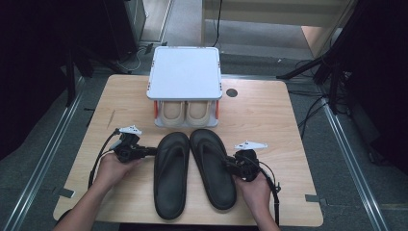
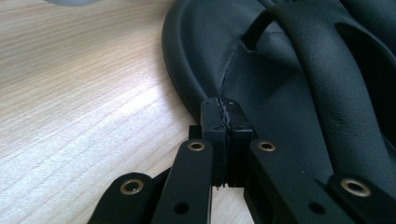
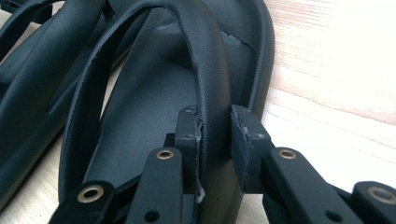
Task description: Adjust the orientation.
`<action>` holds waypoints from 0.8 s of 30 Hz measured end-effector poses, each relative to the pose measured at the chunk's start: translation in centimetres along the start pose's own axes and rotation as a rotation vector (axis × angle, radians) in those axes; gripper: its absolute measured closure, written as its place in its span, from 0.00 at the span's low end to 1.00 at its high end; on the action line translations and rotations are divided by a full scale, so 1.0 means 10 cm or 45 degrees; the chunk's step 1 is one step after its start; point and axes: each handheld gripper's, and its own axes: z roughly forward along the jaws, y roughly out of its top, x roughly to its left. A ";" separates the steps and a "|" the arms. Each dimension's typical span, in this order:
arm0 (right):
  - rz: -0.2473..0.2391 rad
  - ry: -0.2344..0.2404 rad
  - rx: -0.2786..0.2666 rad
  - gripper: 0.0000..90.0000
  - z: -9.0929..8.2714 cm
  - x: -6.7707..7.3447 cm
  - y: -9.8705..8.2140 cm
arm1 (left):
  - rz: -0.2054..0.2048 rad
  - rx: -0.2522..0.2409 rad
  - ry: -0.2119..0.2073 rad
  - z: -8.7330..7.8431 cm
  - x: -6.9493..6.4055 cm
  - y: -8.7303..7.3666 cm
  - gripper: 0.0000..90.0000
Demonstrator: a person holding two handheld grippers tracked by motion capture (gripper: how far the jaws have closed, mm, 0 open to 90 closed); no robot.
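Left claw (image 2: 225, 112) pinched tight on left sandal's (image 1: 171, 173) rim; right claw (image 3: 219, 123) clamps right sandal's (image 1: 211, 166) strap (likely for lifting both off worktop (image 1: 269, 120))

Both sandals (image 1: 192, 171) are plain black. The table (image 1: 269, 115) is light woodgrain, and the rack (image 1: 185, 72) is white, orange posts, beige slippers (image 1: 185, 111) underneath.

Bare wood lies open along the table (image 1: 269, 115) on both outer sides. Centre is blocked by two black sandals (image 1: 192, 168) lying side by side, and a white-topped rack (image 1: 185, 72) walls off the far edge.
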 end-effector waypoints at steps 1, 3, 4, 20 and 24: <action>-0.010 -0.002 -0.001 0.83 0.00 0.00 0.00 | -0.002 0.001 -0.002 0.00 -0.01 0.00 1.00; -0.012 -0.001 -0.002 0.83 0.01 0.00 0.00 | 0.005 0.008 -0.013 0.01 -0.02 0.00 1.00; -0.011 0.000 -0.002 0.83 0.01 0.00 0.00 | 0.012 0.015 -0.023 0.01 -0.04 0.00 1.00; 0.004 0.013 -0.027 0.78 0.03 0.01 0.00 | 0.006 0.052 -0.081 0.04 -0.14 -0.02 0.97; 0.034 0.044 -0.106 0.72 -0.04 -0.02 0.00 | 0.000 0.013 -0.076 -0.02 -0.14 -0.01 0.93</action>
